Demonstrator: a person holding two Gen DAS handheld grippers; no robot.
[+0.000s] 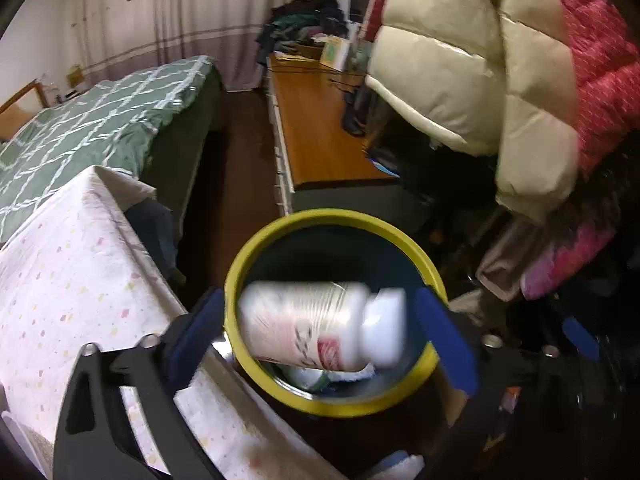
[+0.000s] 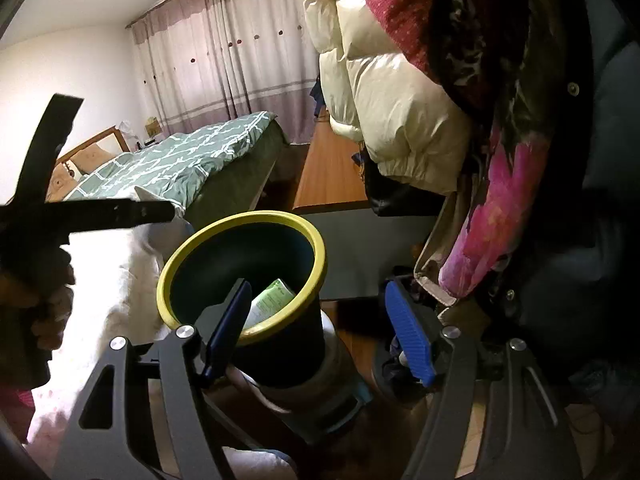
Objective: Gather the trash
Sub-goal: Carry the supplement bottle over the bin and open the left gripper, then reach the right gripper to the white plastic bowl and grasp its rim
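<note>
In the left wrist view a white plastic bottle with a white cap and red label lies sideways, blurred, between the blue pads of my left gripper. The pads stand wide and do not touch it. It is right above the mouth of the dark bin with a yellow rim, which holds other trash. In the right wrist view my right gripper is open and empty, close over the same bin. A green-labelled package lies inside. The other gripper's black frame shows at left.
A table with a white dotted cloth stands left of the bin. A bed with a green quilt is behind it. A wooden desk and hanging cream and pink jackets crowd the right. Clutter lies on the floor by the bin.
</note>
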